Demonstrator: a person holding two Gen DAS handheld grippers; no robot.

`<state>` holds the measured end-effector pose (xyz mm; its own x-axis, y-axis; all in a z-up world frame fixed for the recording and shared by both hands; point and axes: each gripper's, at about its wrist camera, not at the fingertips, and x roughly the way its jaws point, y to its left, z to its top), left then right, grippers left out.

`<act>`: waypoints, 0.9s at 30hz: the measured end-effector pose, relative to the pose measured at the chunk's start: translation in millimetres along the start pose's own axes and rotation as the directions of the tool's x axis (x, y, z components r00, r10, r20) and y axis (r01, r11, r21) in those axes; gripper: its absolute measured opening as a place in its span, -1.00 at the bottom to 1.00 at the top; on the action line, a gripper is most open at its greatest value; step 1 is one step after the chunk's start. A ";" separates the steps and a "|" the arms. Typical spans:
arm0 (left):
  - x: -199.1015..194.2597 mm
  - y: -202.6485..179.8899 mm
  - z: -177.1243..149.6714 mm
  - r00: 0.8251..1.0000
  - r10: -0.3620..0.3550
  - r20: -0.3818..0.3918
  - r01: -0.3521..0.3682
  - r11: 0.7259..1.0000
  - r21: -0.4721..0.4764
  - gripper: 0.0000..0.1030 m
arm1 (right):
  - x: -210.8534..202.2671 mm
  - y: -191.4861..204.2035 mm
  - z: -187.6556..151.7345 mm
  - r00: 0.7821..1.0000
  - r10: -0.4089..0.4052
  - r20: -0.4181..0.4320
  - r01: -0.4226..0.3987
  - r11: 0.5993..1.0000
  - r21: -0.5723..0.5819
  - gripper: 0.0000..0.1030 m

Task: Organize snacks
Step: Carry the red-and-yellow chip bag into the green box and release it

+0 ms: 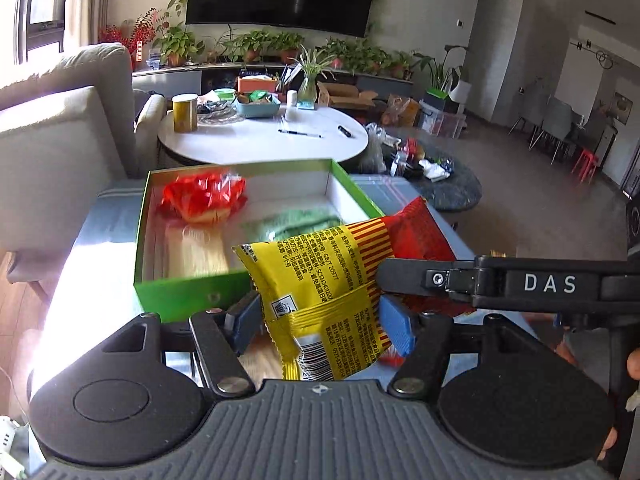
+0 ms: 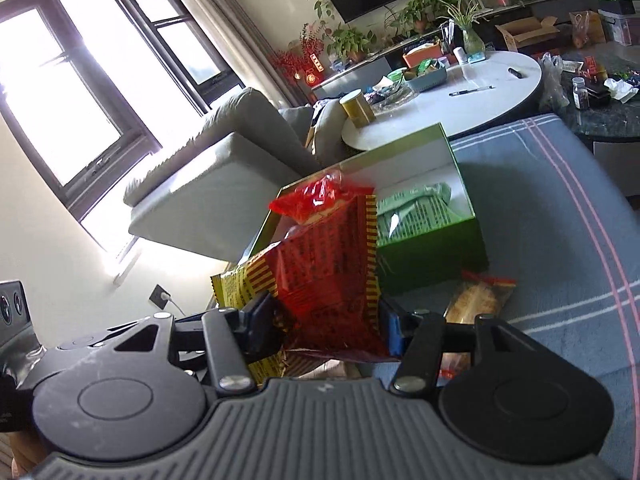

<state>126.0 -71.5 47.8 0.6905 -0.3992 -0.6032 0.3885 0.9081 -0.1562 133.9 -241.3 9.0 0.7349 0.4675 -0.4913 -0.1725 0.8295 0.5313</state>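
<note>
We hold the yellow packet (image 1: 320,280) in the left gripper (image 1: 324,324) and the red packet (image 2: 332,276) in the right gripper (image 2: 328,320), both clamped, near the green box (image 1: 188,292) on the blue cloth (image 2: 540,216).

The green box (image 1: 192,296) is open on top; its right half is taken up by a green packet (image 1: 296,222), its left by a red packet (image 1: 204,196). Bare blue cloth (image 2: 540,216) is left beside it.

Yellow snack packet (image 1: 316,280), red snack packet (image 2: 328,264), both lifted before open green box (image 1: 180,296)
</note>
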 end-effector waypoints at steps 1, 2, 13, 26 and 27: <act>3.8 1.4 6.2 1.000 -0.003 0.003 0.003 1.000 -0.005 0.18 | 2.7 -1.8 6.6 1.000 0.000 0.015 0.000 1.000 0.012 0.13; 9.1 3.7 12.9 1.000 -0.007 0.007 0.007 1.000 -0.006 0.18 | 4.7 -3.2 11.4 1.000 0.000 0.026 0.000 1.000 0.019 0.13; 83.4 15.5 58.5 1.000 -0.009 -0.025 0.009 1.000 0.009 0.19 | 49.7 -36.4 56.2 0.999 -0.018 0.045 0.014 0.996 0.089 0.15; 171.3 35.8 87.2 0.993 -0.020 -0.112 0.020 1.000 -0.001 0.20 | 104.7 -74.6 83.1 0.996 -0.084 0.008 0.081 0.980 0.183 0.16; 177.0 37.4 89.0 0.993 -0.013 -0.117 0.013 1.000 0.001 0.20 | 109.4 -77.1 85.1 0.996 -0.088 0.004 0.086 0.978 0.189 0.16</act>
<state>317.0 -119.4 4.8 0.6096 -0.3936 -0.6881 0.3985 0.9025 -0.1633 283.4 -280.1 -27.0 0.7499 0.3911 -0.5335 0.0183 0.7939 0.6078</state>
